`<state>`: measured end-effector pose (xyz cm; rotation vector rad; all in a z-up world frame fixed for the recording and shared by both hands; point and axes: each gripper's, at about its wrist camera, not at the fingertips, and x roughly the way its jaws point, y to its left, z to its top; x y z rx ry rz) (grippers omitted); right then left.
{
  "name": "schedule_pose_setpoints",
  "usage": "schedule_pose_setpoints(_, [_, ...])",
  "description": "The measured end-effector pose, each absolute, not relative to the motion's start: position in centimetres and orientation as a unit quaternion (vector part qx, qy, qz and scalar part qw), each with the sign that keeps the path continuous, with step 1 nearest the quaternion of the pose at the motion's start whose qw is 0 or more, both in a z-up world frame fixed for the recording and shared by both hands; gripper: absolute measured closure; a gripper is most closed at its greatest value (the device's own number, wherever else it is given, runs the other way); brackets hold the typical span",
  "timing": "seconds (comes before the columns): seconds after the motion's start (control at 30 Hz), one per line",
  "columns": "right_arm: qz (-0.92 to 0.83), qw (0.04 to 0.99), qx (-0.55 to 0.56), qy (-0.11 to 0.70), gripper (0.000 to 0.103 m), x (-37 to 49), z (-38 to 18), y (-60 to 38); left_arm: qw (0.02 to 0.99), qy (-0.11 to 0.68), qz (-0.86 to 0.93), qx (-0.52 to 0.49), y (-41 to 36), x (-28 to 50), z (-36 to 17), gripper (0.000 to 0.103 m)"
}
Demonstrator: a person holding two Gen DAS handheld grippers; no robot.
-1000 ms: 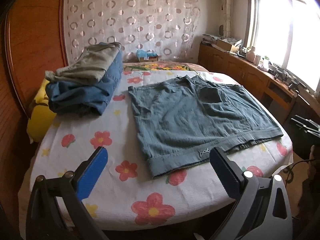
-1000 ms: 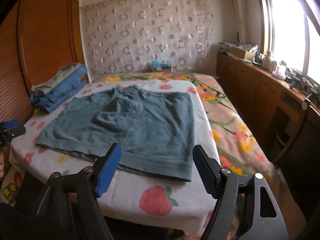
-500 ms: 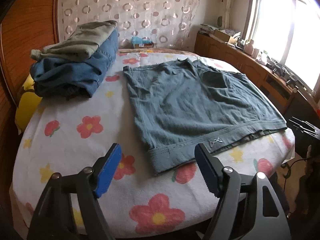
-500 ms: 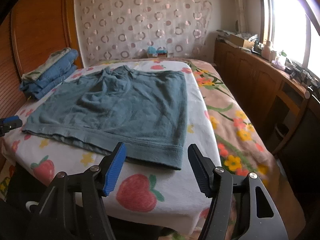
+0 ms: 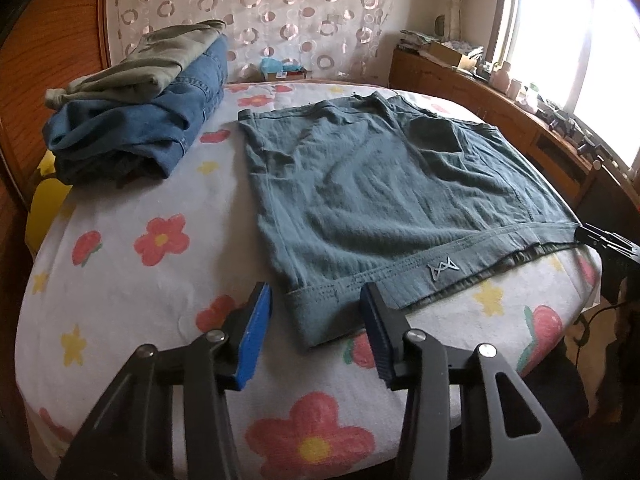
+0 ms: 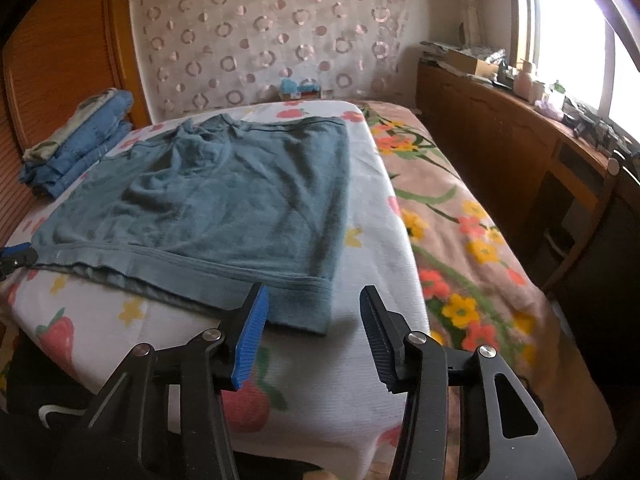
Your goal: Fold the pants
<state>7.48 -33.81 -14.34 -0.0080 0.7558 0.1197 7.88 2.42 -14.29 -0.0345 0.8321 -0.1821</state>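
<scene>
Grey-green pants (image 5: 360, 184) lie flat on the flowered bed sheet (image 5: 132, 280), waistband toward me. My left gripper (image 5: 316, 300) hovers over the waistband's left corner; its jaws are closing, with the corner between the blue pads, which do not press on it. In the right wrist view the same pants (image 6: 224, 200) stretch leftward. My right gripper (image 6: 314, 300) straddles the waistband's right corner; its jaws are closing too, and the pads stand clear of the cloth. The other gripper shows at each view's edge, the right gripper (image 5: 608, 240) and the left gripper (image 6: 16, 254).
A stack of folded jeans with an olive garment on top (image 5: 136, 112) sits at the bed's far left. A flowered blanket (image 6: 460, 240) covers the bed's right side. A wooden cabinet (image 6: 520, 152) runs under the window.
Both grippers have sunk toward the bed and come closer to the waistband corners. Both pairs of jaws have narrowed around those corners.
</scene>
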Motion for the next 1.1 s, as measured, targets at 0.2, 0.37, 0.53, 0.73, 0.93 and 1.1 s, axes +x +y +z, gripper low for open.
schedule_pose_setpoints(0.2, [0.063,0.927,-0.003,0.371,0.067,7.9,-14.5,-34.1,0.91,0.404,-0.093,-0.011,2.1,8.2,-14.2,0.072])
schedule_pose_setpoints(0.37, [0.076,0.925,-0.001,0.373,0.078,8.0,-14.5,-33.8,0.909,0.406,-0.09,-0.025,2.8,7.9,-14.2,0.072])
schedule_pose_setpoints(0.53, [0.082,0.925,-0.002,0.372,0.083,8.0,-14.4,-33.7,0.91,0.403,-0.096,-0.016,2.5,7.7,-14.3,0.076])
schedule_pose_setpoints(0.73, [0.099,0.921,0.032,0.376,0.091,8.4,-14.3,-34.7,0.91,0.401,-0.107,-0.019,2.9,7.6,-14.2,0.085])
schedule_pose_setpoints(0.93, [0.11,0.923,0.039,0.368,0.097,8.2,-13.9,-34.8,0.918,0.38,-0.109,-0.014,2.5,7.1,-13.2,0.1])
schedule_pose_setpoints(1.1, [0.116,0.926,0.042,0.356,0.098,7.5,-13.1,-34.8,0.926,0.361,-0.109,-0.021,3.1,6.1,-11.7,0.1])
